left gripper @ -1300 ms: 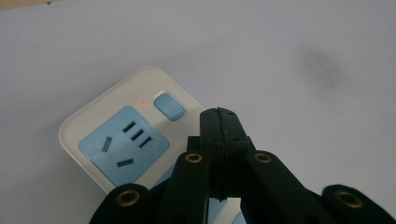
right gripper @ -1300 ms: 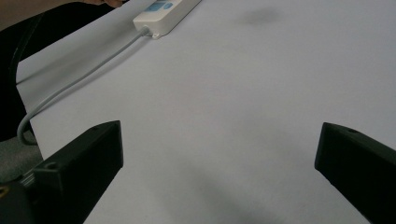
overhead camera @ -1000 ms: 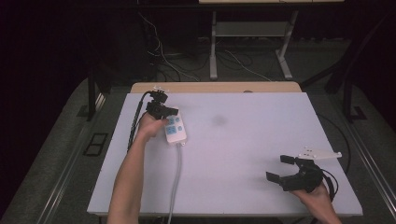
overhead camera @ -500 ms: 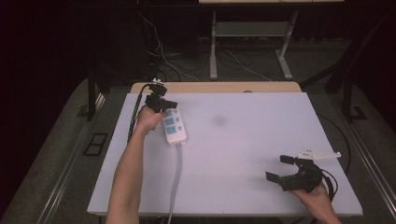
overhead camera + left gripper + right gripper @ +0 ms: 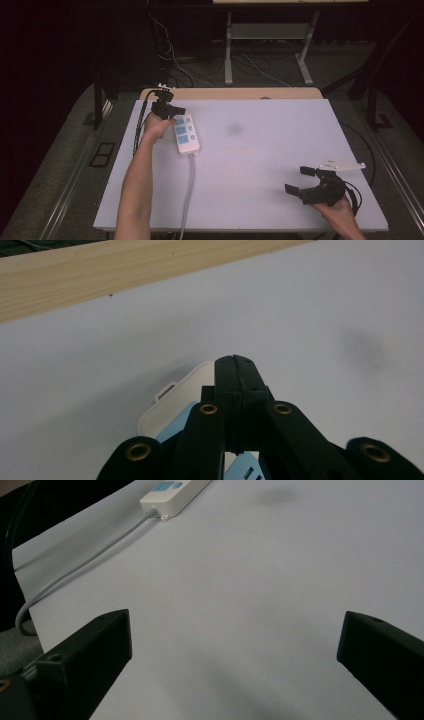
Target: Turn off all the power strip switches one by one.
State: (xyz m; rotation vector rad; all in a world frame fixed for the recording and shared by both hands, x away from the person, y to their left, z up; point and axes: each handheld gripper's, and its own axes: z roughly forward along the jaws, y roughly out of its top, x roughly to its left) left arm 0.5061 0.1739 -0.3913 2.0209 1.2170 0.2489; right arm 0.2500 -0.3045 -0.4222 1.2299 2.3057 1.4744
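Observation:
A white power strip [image 5: 186, 134] with blue sockets lies on the left part of the white table [image 5: 260, 165]. Its grey cable [image 5: 189, 190] runs off the near edge. My left gripper [image 5: 179, 111] is shut, its jaws pressed flat together with nothing between them. It hovers over the strip's far end. In the left gripper view the joined tips [image 5: 234, 360] cover part of the power strip [image 5: 172, 400]. My right gripper [image 5: 299, 180] rests open near the table's front right corner. The right gripper view has its jaws [image 5: 235, 645] wide apart over bare table, with the power strip [image 5: 172, 491] and cable [image 5: 75, 570] far off.
A pale wooden strip [image 5: 230, 93] borders the table's far edge. A faint dark smudge [image 5: 234, 129] marks the table top near the middle. Beyond the table, metal legs and loose cables [image 5: 260, 65] lie on the dark floor.
My left hand and gripper have shifted slightly toward the table's far edge, staying shut. The right gripper has not moved.

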